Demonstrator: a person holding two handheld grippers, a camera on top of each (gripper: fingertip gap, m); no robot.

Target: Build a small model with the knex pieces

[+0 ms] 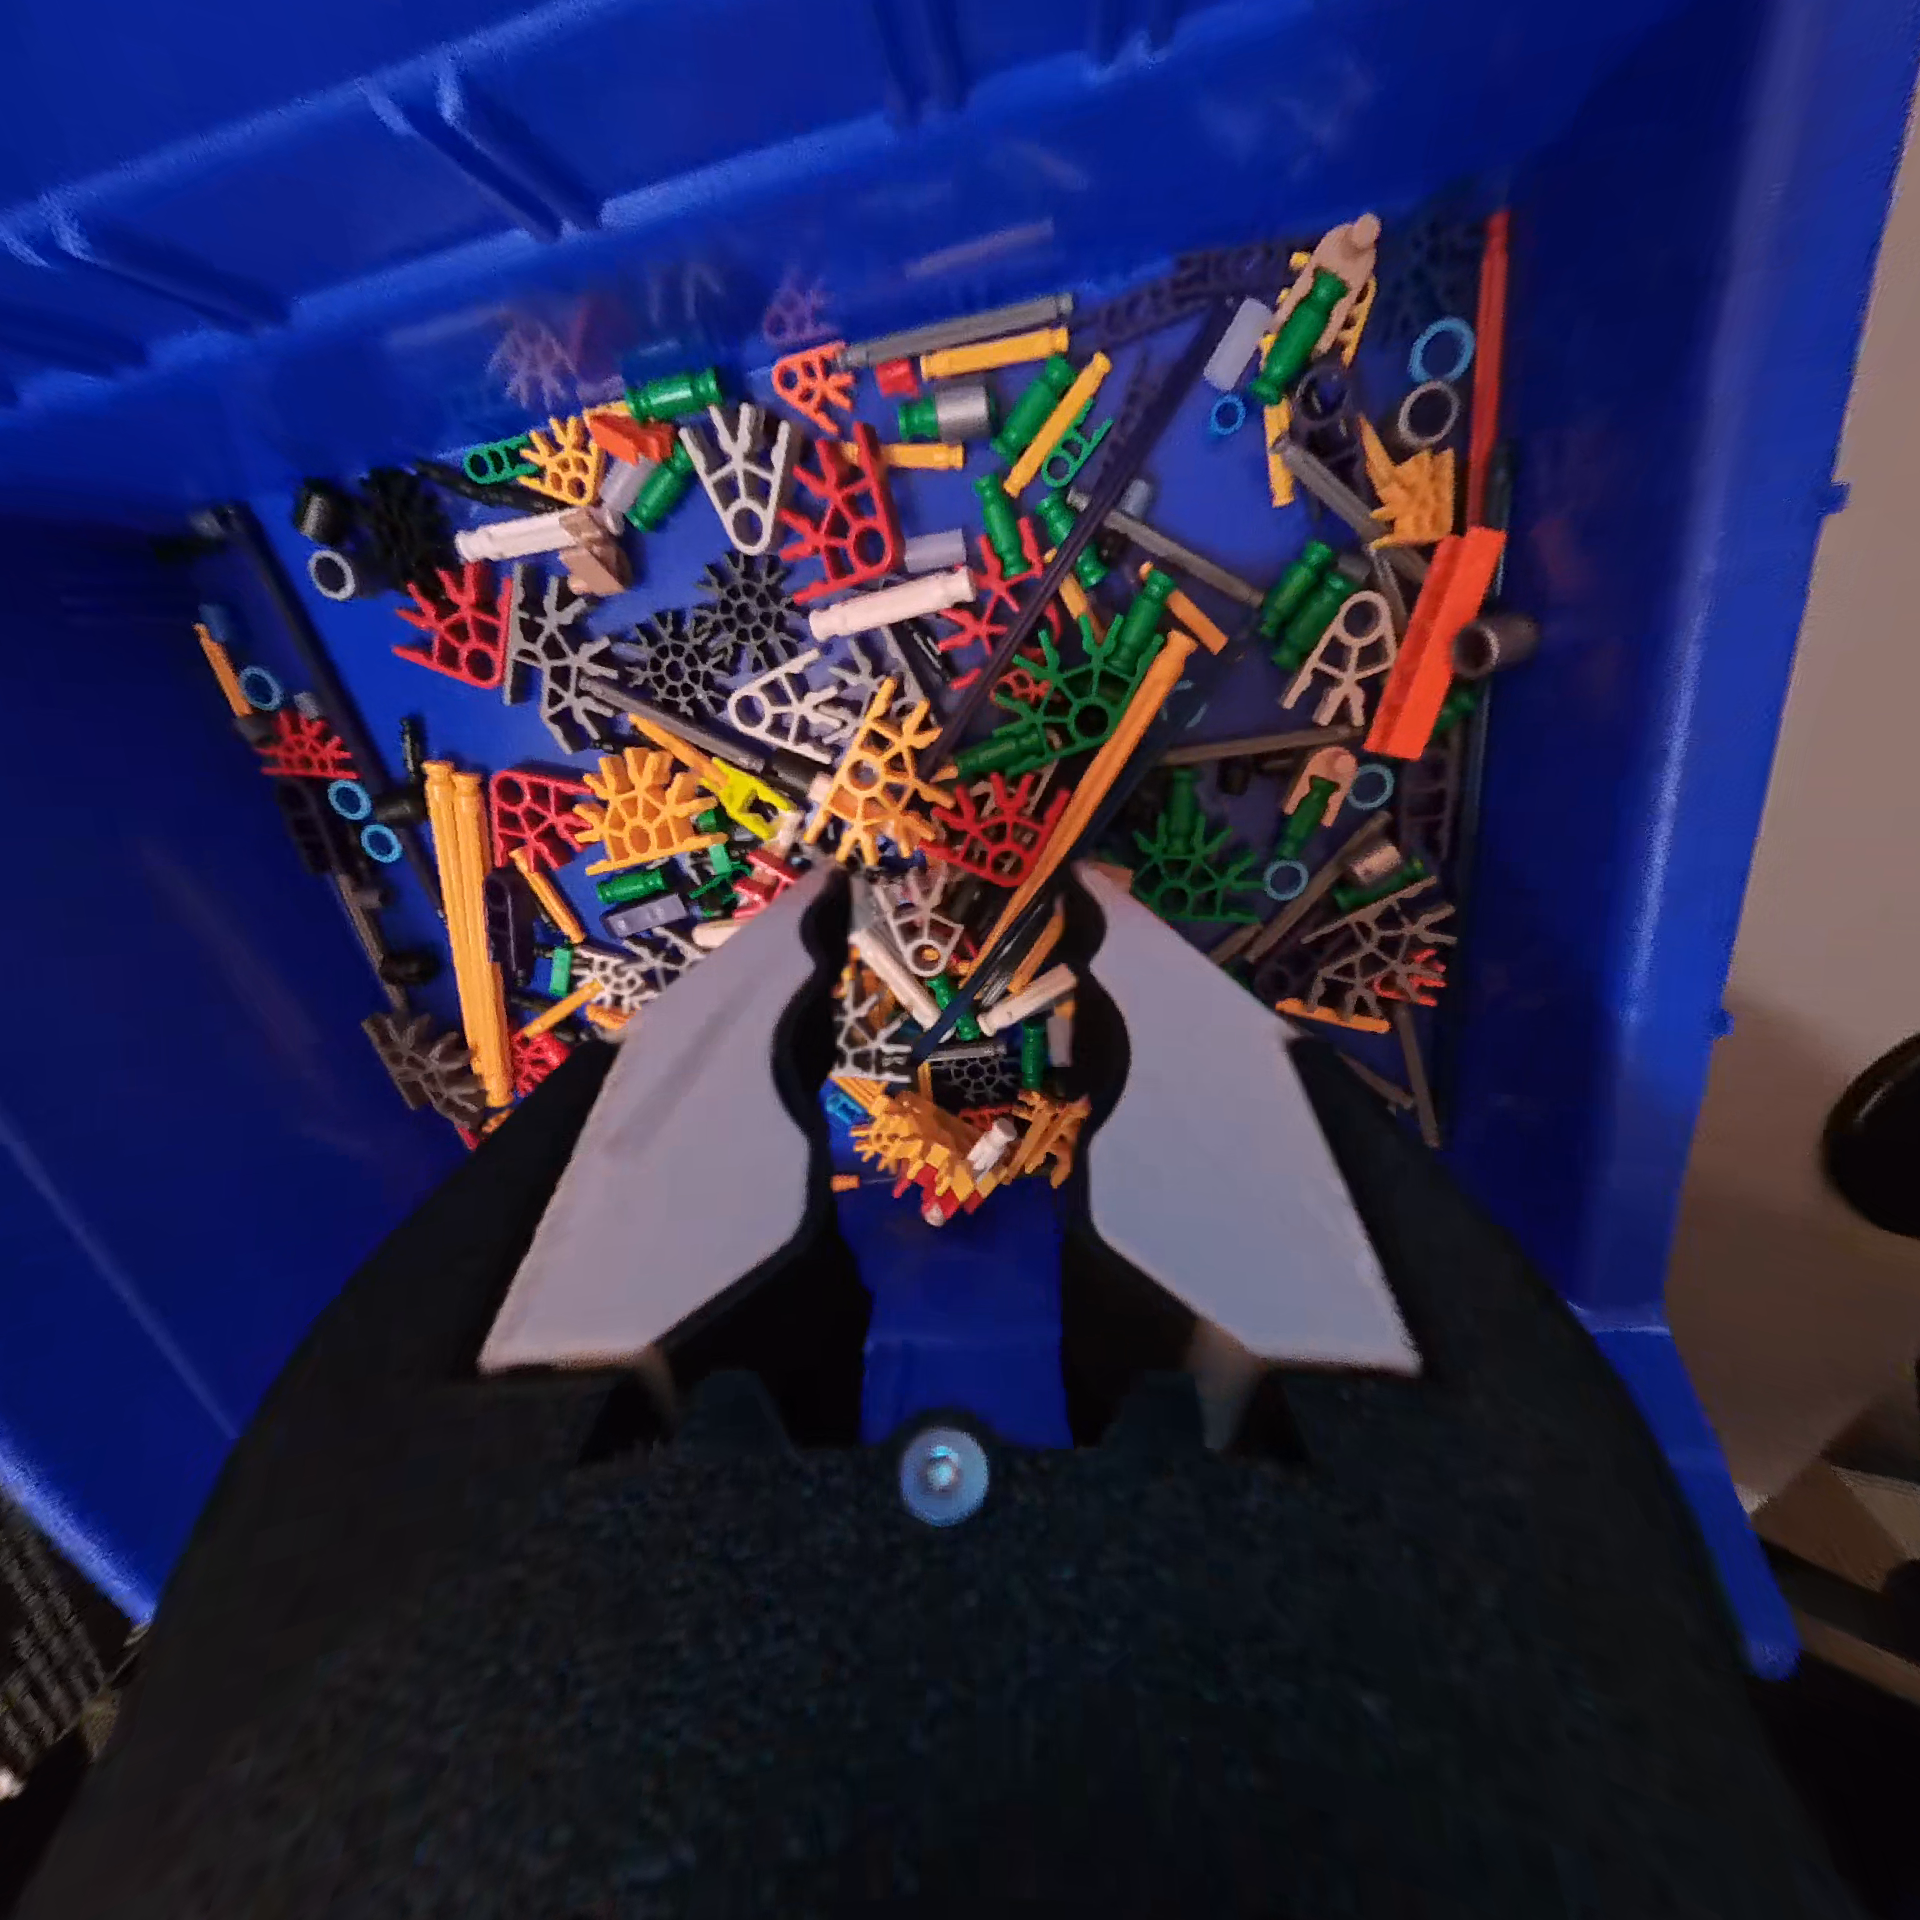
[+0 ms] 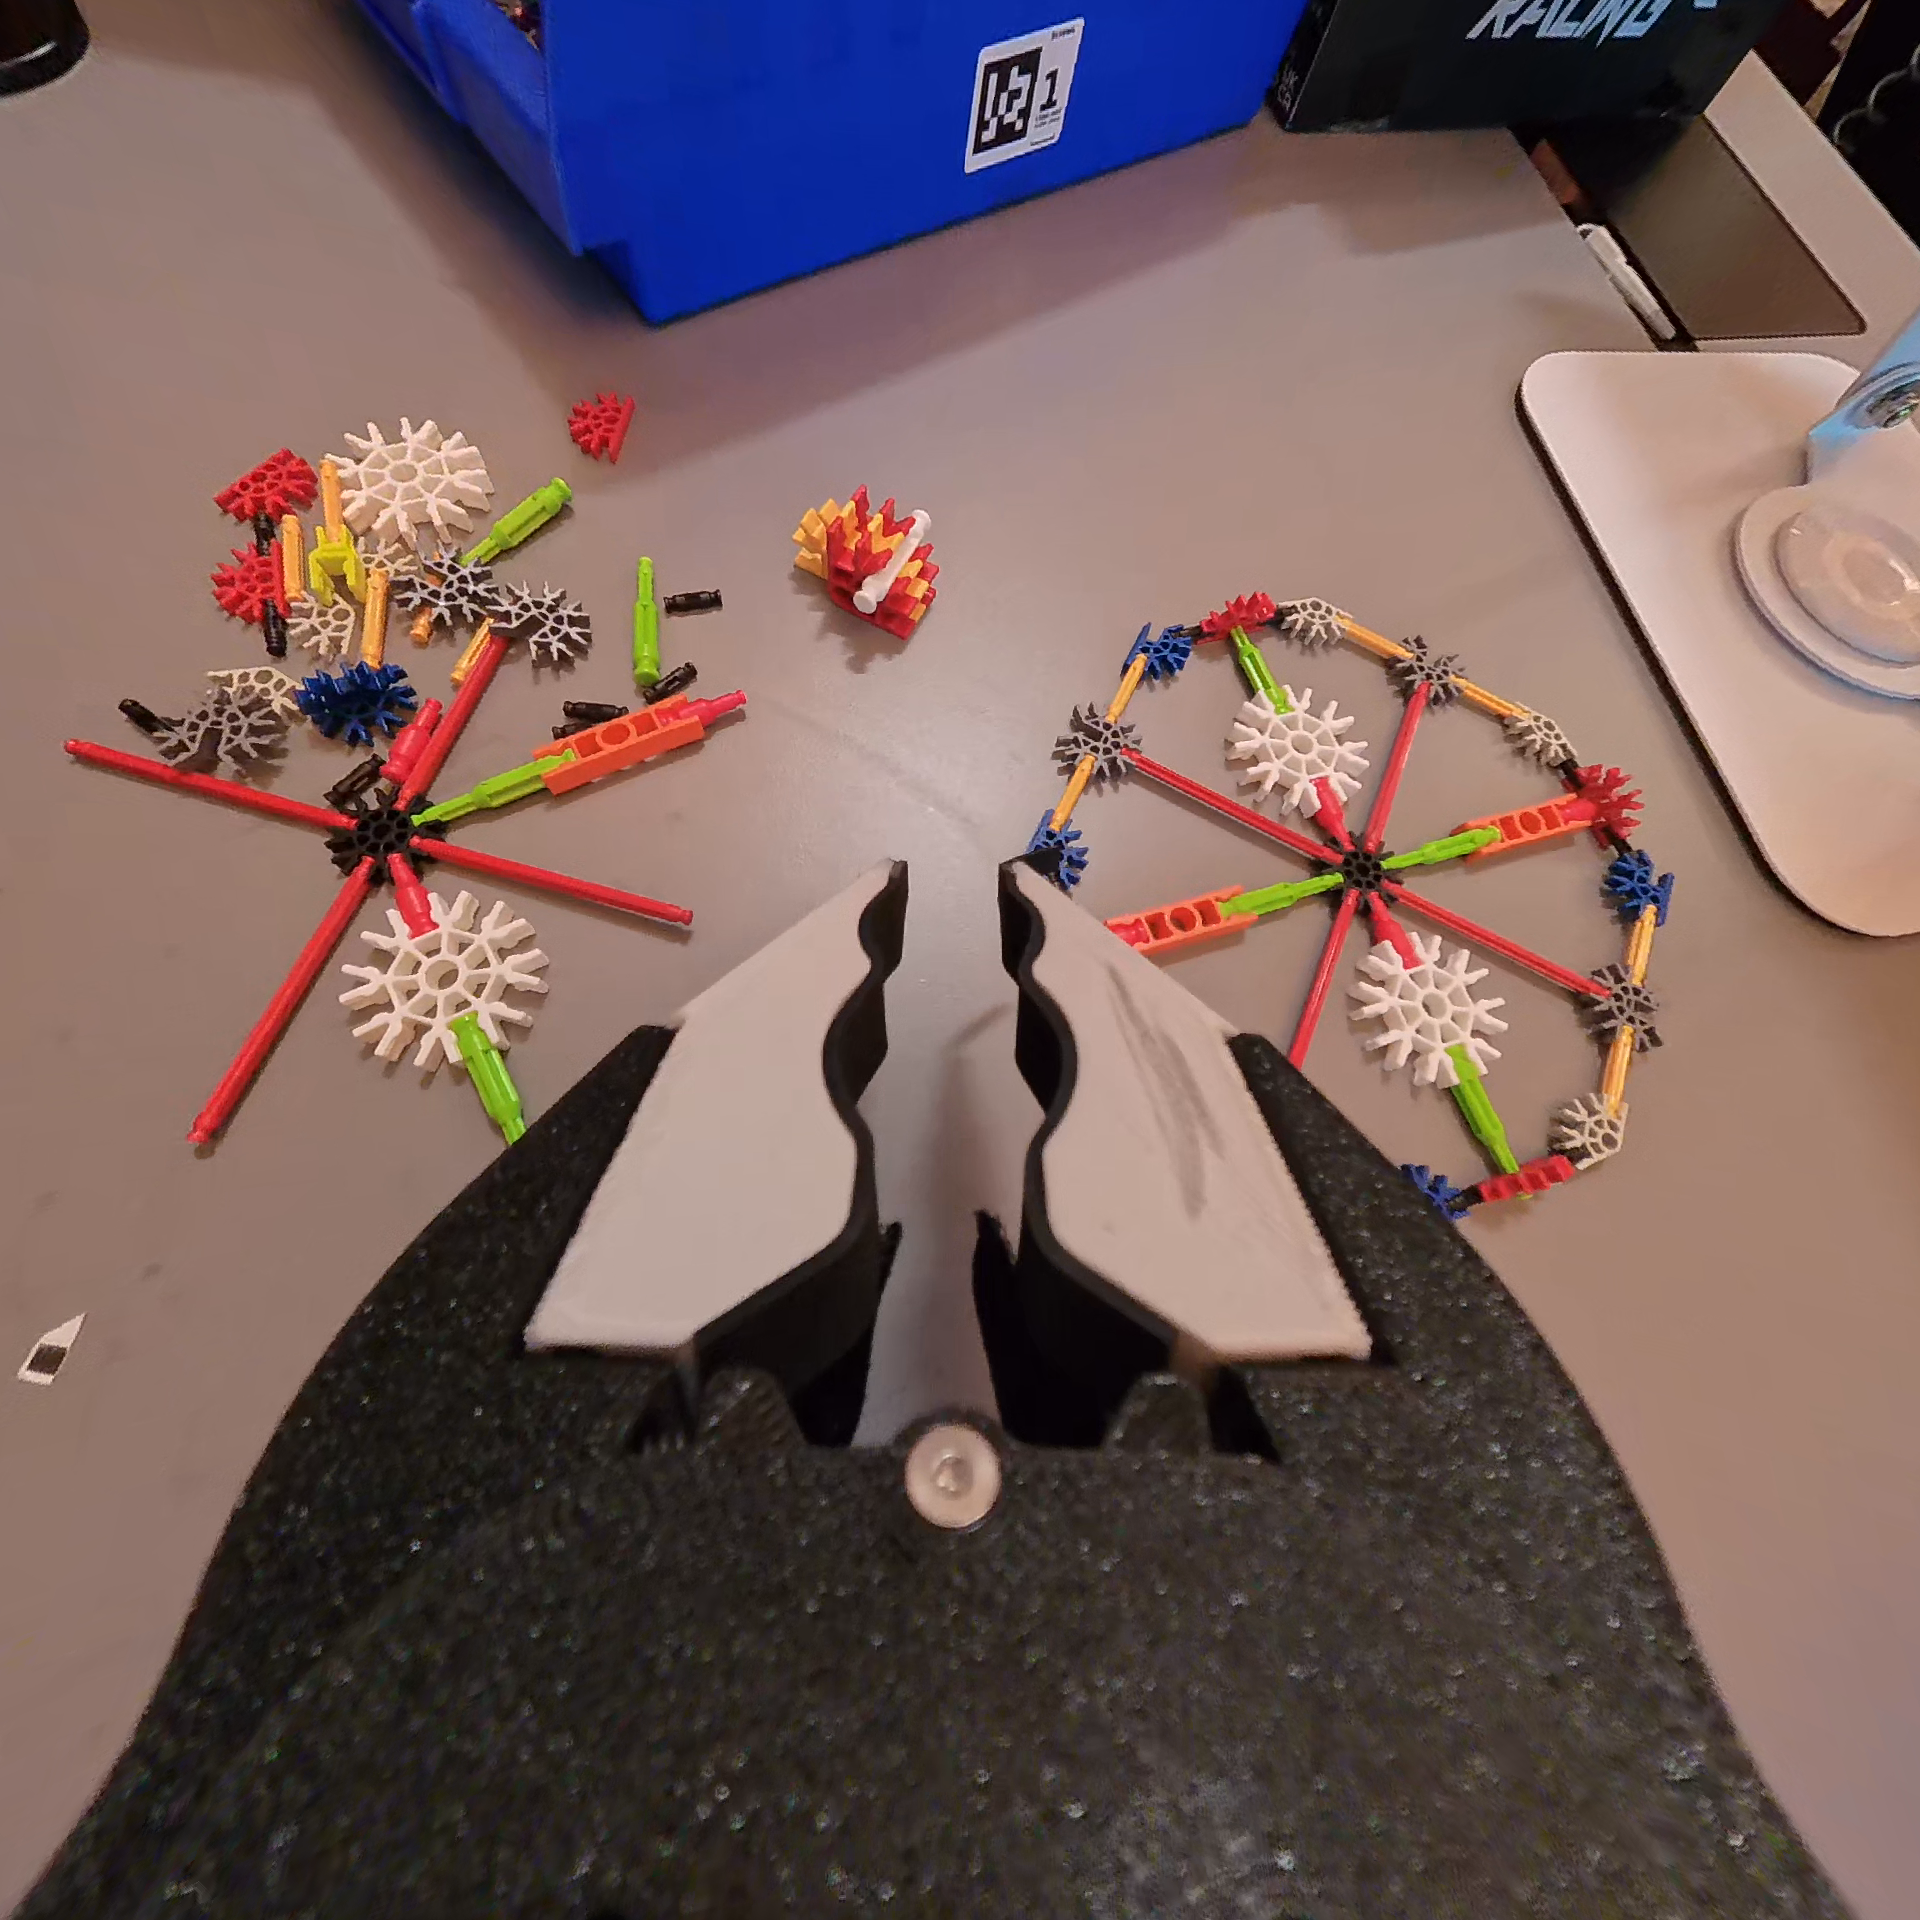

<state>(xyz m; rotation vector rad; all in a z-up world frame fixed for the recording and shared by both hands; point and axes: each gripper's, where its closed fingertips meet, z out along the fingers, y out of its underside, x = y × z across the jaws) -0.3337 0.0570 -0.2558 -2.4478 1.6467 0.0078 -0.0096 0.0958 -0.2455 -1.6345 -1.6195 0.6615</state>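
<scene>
My left gripper (image 1: 956, 883) is open and empty, held over the inside of a blue bin (image 1: 727, 260). Its tips hover above a heap of small plastic rods and connectors (image 1: 883, 675) in many colours on the bin's floor. My right gripper (image 2: 951, 873) is open a little and empty, above a grey table (image 2: 935, 436). To its right lies a built wheel (image 2: 1361, 873) of red spokes with a coloured rim. To its left lies a bare hub with red spokes (image 2: 384, 831) and a white snowflake connector (image 2: 442, 977).
A scatter of loose parts (image 2: 395, 582) lies at the far left. A small stack of red and yellow connectors (image 2: 868, 571) sits in the middle. The blue bin (image 2: 831, 156) with a white tag stands at the back. A white stand base (image 2: 1683, 582) sits at the right. There is about 35 centimeters between the tips of the two grippers. It is some 10 centimeters from my right tips to the built wheel (image 2: 1361, 873).
</scene>
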